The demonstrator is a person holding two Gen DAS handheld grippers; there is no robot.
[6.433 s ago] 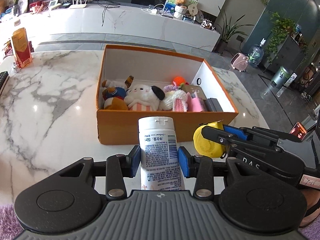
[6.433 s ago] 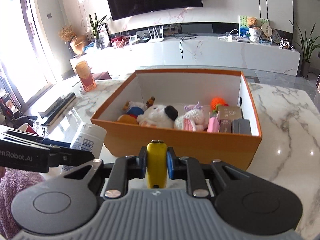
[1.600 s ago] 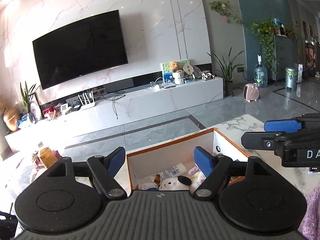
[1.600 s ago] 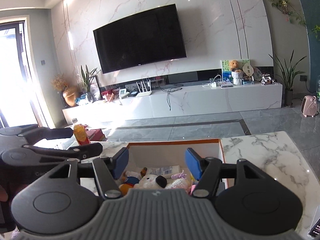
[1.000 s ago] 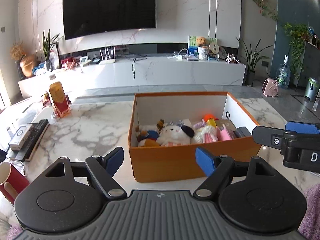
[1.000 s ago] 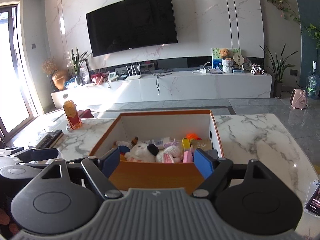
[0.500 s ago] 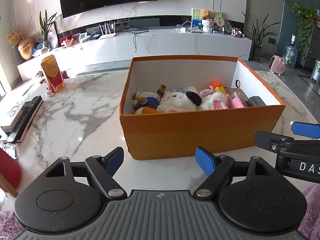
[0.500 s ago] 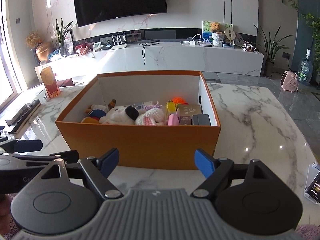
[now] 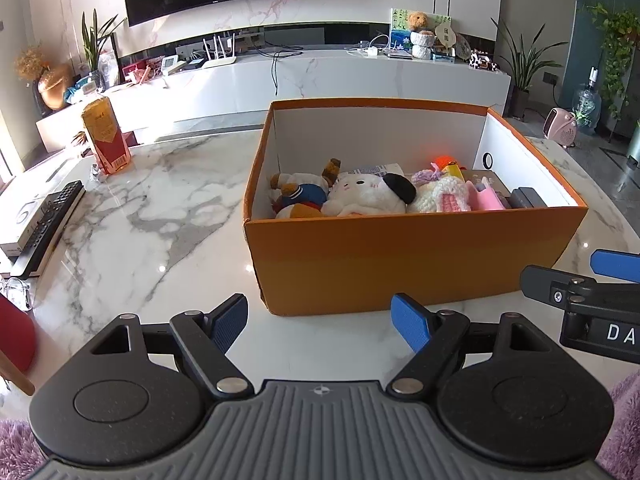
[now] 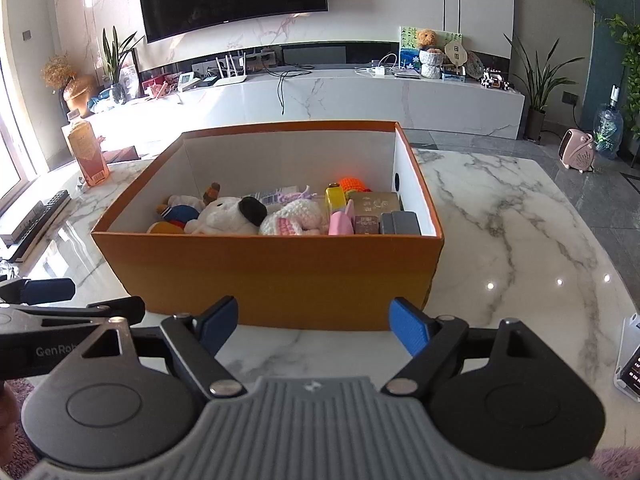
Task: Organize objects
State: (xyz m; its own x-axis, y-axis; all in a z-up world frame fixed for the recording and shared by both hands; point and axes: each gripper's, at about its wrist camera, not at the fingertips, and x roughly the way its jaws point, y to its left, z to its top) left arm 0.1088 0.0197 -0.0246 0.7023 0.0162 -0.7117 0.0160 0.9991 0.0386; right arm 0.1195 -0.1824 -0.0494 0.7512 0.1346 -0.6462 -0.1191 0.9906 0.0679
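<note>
An orange cardboard box (image 9: 408,252) (image 10: 280,276) stands on the marble table. Inside it lie plush toys, among them a white one with a black ear (image 9: 368,196) (image 10: 228,216), a white tube with a barcode (image 9: 374,170) (image 10: 268,197), a yellow tape measure (image 9: 454,171) (image 10: 335,199), a pink item and small boxes. My left gripper (image 9: 320,322) is open and empty, just short of the box's near wall. My right gripper (image 10: 314,322) is open and empty too, level with the near wall. Each gripper shows at the edge of the other's view.
A red-and-gold carton (image 9: 106,138) (image 10: 86,152) stands at the table's far left. Remote controls (image 9: 44,228) lie along the left edge, with a red cup (image 9: 12,340) nearer. A phone (image 10: 632,356) rests at the right edge. Purple rug shows below.
Both grippers, which held the tube and the tape measure 6.4 s ago, are now open and empty; both items lie in the box. Over the last second both views tilted down and neared the box.
</note>
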